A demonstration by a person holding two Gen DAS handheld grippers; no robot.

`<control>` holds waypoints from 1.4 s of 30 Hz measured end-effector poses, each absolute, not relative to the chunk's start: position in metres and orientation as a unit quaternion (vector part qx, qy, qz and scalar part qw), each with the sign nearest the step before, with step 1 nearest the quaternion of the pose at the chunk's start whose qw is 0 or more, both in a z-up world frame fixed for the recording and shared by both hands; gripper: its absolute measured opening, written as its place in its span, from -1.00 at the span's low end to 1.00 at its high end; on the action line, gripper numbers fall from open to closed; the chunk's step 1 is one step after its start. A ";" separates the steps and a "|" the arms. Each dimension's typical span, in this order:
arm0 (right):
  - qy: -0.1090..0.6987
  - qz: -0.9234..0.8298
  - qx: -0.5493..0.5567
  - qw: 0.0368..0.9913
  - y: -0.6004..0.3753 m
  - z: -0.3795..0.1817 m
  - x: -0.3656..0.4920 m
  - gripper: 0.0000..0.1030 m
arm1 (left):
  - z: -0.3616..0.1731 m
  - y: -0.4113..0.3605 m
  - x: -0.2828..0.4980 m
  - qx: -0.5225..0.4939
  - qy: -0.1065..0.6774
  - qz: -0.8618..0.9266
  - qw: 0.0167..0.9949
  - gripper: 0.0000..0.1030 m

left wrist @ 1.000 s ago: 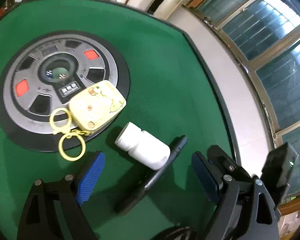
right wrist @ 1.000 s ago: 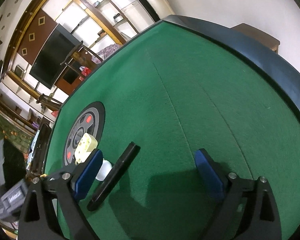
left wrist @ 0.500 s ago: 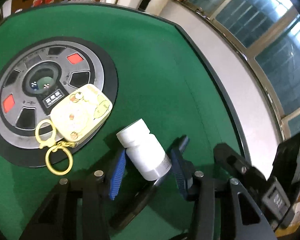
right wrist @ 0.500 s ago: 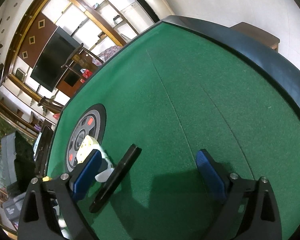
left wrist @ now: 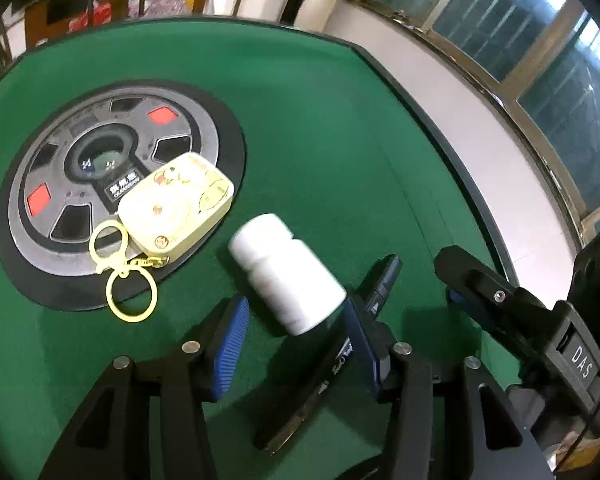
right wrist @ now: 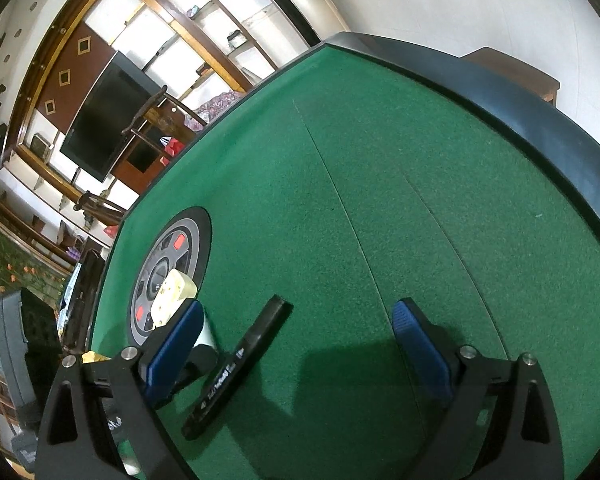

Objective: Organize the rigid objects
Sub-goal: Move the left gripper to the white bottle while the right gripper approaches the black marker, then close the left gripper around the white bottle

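On the green felt counter (left wrist: 308, 128), we see our left tongs (left wrist: 296, 338) set around a white plastic bottle (left wrist: 286, 276) that lies on its side, cap end pointing away from us. Their jaws have just been closing and then eased back a little; the right blue pad (left wrist: 362, 344) sits against the bottle's base end, while the left blue pad (left wrist: 230, 346) stands slightly clear of it with a strip of felt showing between, so we read these tongs as released, with the bottle between the pads but not pinched. A black marker (left wrist: 328, 364) lies on the felt just beside the bottle, running under the right pad toward us. Beyond the bottle, near it but apart, a pale yellow tin (left wrist: 178, 206) rests partly on the round grey and black panel (left wrist: 80, 184) set into the counter, and a chain of yellow rings (left wrist: 128, 280) trails from the tin onto the felt. From the right wrist view, our right tongs (right wrist: 296, 340) hang spread wide above bare felt, holding nothing, with the same marker (right wrist: 238, 366) lying between their pads, closer to the left one. The tin (right wrist: 174, 294) and panel (right wrist: 168, 256) show past the left pad there, and a sliver of white behind that pad may be the bottle, though we cannot tell for sure.
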State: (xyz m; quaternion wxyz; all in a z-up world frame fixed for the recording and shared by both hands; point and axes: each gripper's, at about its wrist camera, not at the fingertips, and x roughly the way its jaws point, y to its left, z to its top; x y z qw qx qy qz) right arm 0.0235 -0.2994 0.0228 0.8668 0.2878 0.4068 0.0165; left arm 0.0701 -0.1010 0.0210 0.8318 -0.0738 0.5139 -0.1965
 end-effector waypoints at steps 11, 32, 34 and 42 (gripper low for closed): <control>0.405 0.019 0.274 0.872 -0.298 0.023 0.024 0.89 | 0.032 -0.077 0.053 -0.106 0.518 -0.226 0.818 -0.66; 0.403 0.023 0.275 0.873 -0.297 0.024 0.024 0.91 | 0.028 -0.091 0.077 -0.090 0.516 -0.215 0.824 -0.21; 0.401 0.024 0.273 0.874 -0.297 0.024 0.024 0.92 | 0.033 -0.078 0.070 -0.103 0.511 -0.221 0.824 -0.22; 0.397 0.029 0.244 0.884 -0.289 0.023 0.027 1.00 | 0.073 -0.005 0.010 -0.174 0.469 -0.256 0.827 -0.28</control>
